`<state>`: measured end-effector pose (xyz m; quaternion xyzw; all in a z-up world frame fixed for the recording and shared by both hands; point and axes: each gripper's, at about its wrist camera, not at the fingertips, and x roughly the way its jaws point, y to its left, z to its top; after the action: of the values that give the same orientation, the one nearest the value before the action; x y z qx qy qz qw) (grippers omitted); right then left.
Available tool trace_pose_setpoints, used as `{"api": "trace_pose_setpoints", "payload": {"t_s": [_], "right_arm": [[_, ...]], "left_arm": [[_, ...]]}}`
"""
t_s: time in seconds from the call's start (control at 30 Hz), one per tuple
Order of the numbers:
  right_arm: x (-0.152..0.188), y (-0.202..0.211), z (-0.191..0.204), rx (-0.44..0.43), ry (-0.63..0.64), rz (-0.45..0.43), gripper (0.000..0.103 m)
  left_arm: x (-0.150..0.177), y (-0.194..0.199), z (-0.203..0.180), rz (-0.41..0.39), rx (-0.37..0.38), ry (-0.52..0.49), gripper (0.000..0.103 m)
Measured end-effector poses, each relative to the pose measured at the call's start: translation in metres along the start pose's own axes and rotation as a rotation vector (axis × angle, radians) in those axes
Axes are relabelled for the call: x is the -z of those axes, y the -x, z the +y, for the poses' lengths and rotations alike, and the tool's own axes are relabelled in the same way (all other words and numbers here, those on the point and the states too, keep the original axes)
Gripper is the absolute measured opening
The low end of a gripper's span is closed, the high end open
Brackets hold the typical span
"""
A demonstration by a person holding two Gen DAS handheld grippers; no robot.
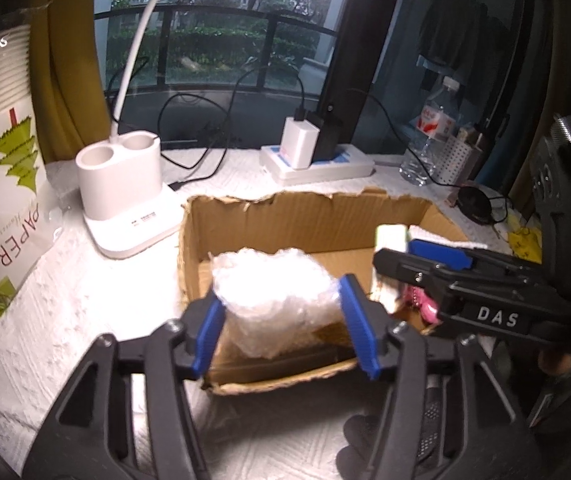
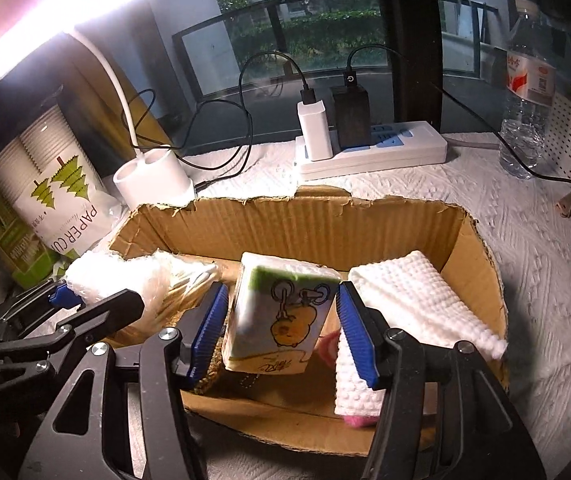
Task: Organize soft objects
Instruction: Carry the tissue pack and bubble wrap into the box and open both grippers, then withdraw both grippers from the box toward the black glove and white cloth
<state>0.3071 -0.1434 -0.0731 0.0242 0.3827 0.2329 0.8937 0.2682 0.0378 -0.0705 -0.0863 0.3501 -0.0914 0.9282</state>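
Bubble wrap [image 1: 273, 296] and tissue pack [image 2: 281, 312], both over the cardboard box [image 2: 325, 220] now.

My left gripper [image 1: 281, 332] sits about half spread with the clear wad between its blue pads [image 1: 207, 340]; I can't tell whether they touch it. My right gripper [image 2: 281, 336] stands parted, a sliver of gap either side of the cartoon-printed pack, which tilts above the box floor beside a folded white cloth [image 2: 413, 304].

Black tool [image 1: 279, 332] frames, ribbed blue pads [image 2: 355, 336], silver screws.
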Motion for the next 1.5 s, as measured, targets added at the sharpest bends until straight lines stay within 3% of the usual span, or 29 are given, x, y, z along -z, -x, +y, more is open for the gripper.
{"api": "trace_pose_setpoints", "payload": {"t_s": [0.07, 0.17, 0.77, 1.5], "right_arm": [[0.0, 0.005, 0.0, -0.001, 0.001, -0.014, 0.065], [-0.001, 0.013, -0.001, -0.005, 0.003, -0.024, 0.065], [0.026, 0.077, -0.003, 0.021, 0.0, -0.085, 0.065], [0.096, 0.126, -0.013, 0.07, -0.021, -0.056, 0.065]], "left_arm": [[-0.001, 0.003, -0.001, -0.012, -0.002, 0.004, 0.074], [-0.002, 0.01, -0.004, -0.027, -0.011, -0.001, 0.075], [0.015, 0.054, -0.029, -0.067, -0.037, -0.031, 0.076], [0.057, 0.087, -0.058, -0.051, -0.026, -0.047, 0.076]]}}
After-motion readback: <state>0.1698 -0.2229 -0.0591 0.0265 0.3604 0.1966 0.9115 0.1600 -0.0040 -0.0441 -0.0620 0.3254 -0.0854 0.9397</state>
